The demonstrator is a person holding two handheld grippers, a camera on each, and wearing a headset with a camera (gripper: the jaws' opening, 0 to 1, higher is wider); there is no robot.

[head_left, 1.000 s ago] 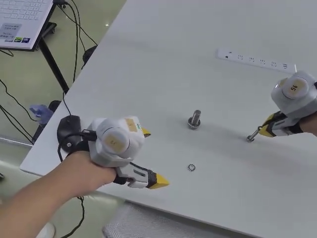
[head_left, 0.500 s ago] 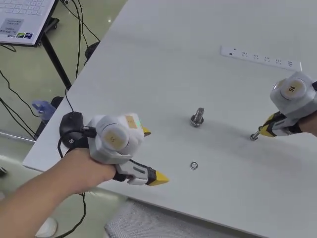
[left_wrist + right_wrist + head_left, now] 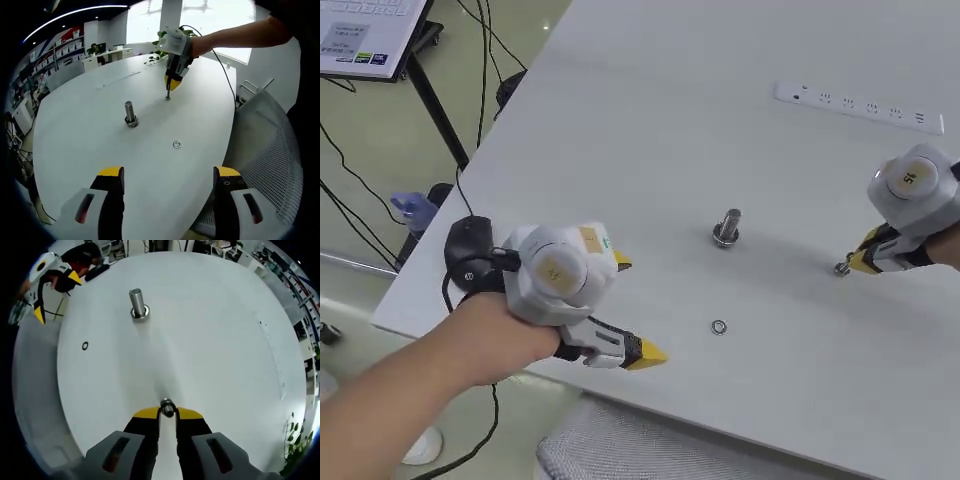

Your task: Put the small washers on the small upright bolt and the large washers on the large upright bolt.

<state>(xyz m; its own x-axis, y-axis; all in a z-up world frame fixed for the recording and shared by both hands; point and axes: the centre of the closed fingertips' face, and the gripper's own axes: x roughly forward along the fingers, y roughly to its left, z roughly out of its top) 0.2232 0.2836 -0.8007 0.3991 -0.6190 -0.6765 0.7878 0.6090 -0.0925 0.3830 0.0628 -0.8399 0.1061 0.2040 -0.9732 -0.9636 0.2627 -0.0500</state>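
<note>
Tightly in right claw (image 3: 167,414): small bolt (image 3: 167,406)

Bright, even light lit the table (image 3: 670,120); windows (image 3: 225,12) glared white at the left gripper view's top; shadows were faint.

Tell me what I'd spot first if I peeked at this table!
A big bolt stands upright in the middle of the white table. Over on the right, the right claw pinches a small bolt down at the tabletop. A tiny washer lies flat nearer the front edge, by the open left claw.
</note>
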